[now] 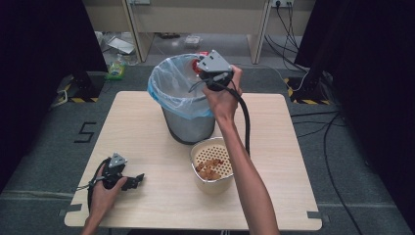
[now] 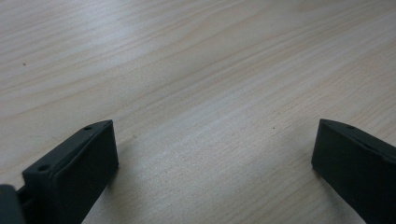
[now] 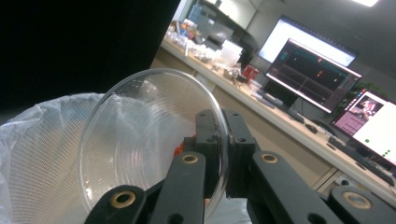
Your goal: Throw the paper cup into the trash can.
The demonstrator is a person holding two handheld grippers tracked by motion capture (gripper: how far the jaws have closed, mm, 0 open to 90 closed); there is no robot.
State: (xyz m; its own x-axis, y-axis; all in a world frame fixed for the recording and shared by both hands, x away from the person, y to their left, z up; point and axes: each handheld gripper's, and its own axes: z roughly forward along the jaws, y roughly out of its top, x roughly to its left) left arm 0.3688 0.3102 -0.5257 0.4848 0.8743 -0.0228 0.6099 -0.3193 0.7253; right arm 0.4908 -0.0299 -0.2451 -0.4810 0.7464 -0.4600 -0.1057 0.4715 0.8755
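Item 1, lower left of the high view: left gripper (image 1: 128,181), resting on the counter (image 1: 147,132), jaws spread wide with bare wood between them, holding nothing. Item 2, lower centre: cream perforated strainer (image 1: 211,166) on the counter, brownish food scraps (image 1: 209,169) inside. Item 3, centre, just behind the strainer: grey waste bin (image 1: 188,125) with a pale blue liner bag (image 1: 171,95) folded over its rim. Item 4, upper centre, above the bin mouth: right gripper (image 3: 223,154), clenched on the rim of a clear plastic bowl (image 3: 140,140), which is tipped on edge over the liner. Risk, as judged: the thin, slick bowl rim could slip from the pinch and drop into the bin; a misjudged tilt could spill residue past the liner onto the counter
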